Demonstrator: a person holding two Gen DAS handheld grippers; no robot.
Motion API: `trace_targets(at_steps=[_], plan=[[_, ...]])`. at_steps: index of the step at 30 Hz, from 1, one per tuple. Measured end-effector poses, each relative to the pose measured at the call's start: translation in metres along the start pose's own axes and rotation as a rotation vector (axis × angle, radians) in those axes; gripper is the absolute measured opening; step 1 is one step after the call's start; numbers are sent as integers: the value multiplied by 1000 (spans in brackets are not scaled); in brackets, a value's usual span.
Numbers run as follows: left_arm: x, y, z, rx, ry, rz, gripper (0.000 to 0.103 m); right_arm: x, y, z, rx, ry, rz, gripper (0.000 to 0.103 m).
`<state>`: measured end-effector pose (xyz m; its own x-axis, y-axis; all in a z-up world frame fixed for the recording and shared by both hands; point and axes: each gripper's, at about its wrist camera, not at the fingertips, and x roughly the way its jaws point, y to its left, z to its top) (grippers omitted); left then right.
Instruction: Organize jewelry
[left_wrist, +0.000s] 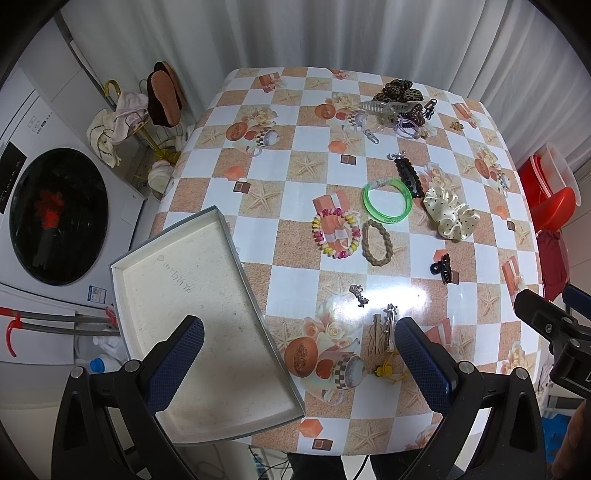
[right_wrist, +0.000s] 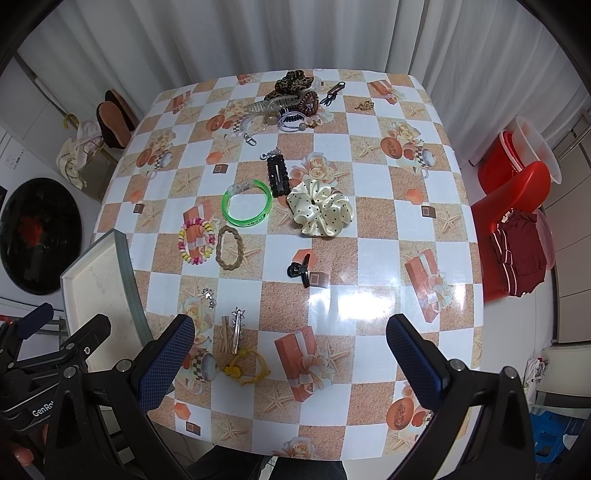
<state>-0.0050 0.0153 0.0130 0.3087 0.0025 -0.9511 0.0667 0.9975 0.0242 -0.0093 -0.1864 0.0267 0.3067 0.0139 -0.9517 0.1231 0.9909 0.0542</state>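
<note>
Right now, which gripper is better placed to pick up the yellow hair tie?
Probably the left gripper: the yellow hair tie lies just beside its right finger and near the tray. The right gripper is open too.

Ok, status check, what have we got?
Left gripper and right gripper: jaws open, empty. Shallow white cardboard box empty. Green plastic bangle untouched. Nothing in the way.

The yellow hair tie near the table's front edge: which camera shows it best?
The right wrist view: the yellow hair tie lies in full sight between the open fingers. In the left wrist view, the left gripper's blue finger pad partly covers it.
</note>
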Motion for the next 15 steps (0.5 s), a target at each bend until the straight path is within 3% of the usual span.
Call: trace_targets(at_steps=[15], plan=[[8, 4, -4, 10, 30, -4, 103, 7, 1, 0, 2, 16, 1, 103]])
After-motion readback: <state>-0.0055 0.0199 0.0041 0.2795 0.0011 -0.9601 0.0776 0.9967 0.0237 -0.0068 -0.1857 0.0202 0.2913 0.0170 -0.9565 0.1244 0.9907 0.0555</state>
